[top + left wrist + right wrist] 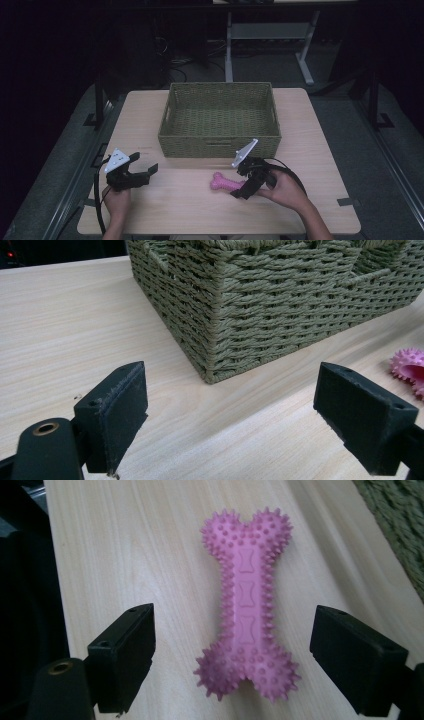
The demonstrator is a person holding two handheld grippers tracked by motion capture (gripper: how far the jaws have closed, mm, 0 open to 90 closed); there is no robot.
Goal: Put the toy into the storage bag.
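A pink spiky bone toy (226, 184) (246, 602) lies flat on the wooden table in front of the green woven basket (220, 140). My right gripper (243, 187) (232, 667) is open, its jaws standing on either side of the bone's near end without touching it. My left gripper (144, 165) (230, 425) is open and holds nothing, at the front left of the table, pointing at the basket's near corner (212, 340). The bone's tip (411, 367) peeks in at the right edge of the left gripper view.
The basket (172, 107) looks empty and takes up the middle back of the table (320, 150). The table's left edge (52, 555) runs beside the bone in the right gripper view. A dark floor and desk legs lie beyond.
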